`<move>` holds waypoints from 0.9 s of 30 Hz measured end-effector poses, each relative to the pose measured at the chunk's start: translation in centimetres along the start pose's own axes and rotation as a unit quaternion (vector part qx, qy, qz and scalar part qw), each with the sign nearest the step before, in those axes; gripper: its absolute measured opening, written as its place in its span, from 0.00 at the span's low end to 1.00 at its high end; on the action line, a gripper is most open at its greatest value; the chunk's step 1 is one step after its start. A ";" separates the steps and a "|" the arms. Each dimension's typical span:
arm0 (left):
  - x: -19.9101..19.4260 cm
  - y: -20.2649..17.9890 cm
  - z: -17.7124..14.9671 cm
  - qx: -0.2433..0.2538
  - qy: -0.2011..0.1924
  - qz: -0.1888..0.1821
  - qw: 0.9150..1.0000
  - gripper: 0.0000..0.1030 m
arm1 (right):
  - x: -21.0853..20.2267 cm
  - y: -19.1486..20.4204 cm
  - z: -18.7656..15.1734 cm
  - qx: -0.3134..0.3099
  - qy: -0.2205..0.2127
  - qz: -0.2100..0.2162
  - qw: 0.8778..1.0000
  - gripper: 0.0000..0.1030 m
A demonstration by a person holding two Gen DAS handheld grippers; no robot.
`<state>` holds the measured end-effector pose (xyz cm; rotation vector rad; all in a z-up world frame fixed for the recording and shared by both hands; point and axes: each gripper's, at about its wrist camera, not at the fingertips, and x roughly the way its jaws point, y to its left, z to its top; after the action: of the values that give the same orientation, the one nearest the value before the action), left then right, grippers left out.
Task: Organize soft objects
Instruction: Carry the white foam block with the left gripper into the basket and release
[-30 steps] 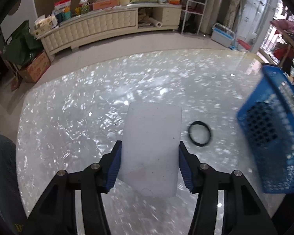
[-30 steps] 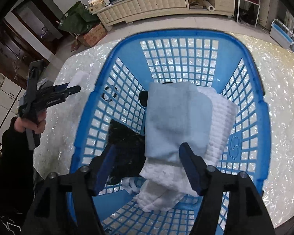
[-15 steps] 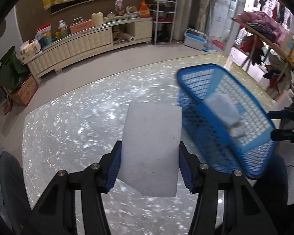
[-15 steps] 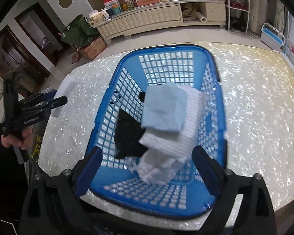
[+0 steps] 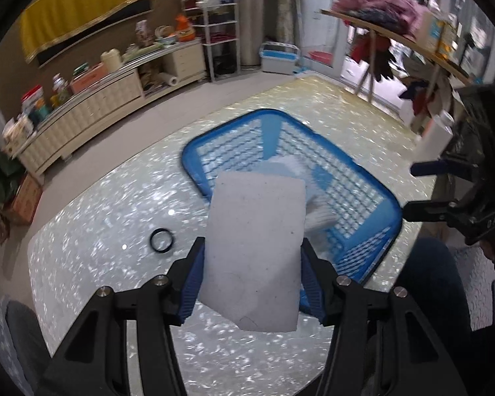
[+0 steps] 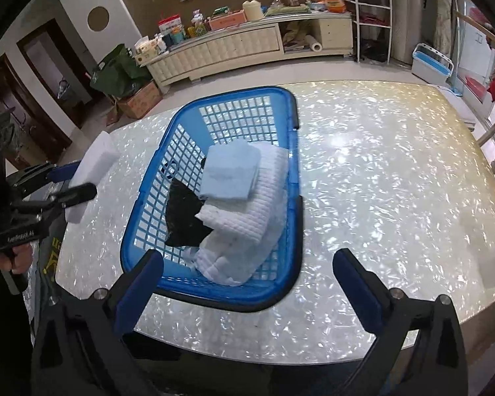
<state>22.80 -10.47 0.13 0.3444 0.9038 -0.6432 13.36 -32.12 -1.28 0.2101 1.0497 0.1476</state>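
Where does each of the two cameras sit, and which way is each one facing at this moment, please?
Left wrist: on the left gripper, angled down at the white sponge it holds in front of the blue basket; own fingers, the right gripper at right.
Right wrist: on the right gripper, jaws just opened and empty, angled down over the basket's folded cloths; own fingers, the person's hand and the left gripper at left.
Shared: basket, sponge, pearly table, cream sideboard.
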 end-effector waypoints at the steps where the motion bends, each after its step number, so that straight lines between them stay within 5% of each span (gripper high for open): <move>1: 0.2 -0.8 0.3 0.007 0.004 -0.001 1.000 0.50 | -0.1 -0.2 -0.1 0.002 -0.002 0.001 1.000 1.00; 11: 3.8 -5.5 1.4 0.040 0.040 -0.052 0.997 0.50 | -1.1 -2.2 -0.5 0.007 -0.014 -0.001 1.000 1.00; 27: 9.3 -7.6 1.7 0.076 0.099 -0.069 0.990 0.50 | 0.6 -3.9 -0.8 0.016 -0.011 0.003 1.000 1.00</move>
<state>23.12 -20.59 -6.60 0.4924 1.0773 -0.8182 13.04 -35.67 -3.06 0.2431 1.0296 0.1331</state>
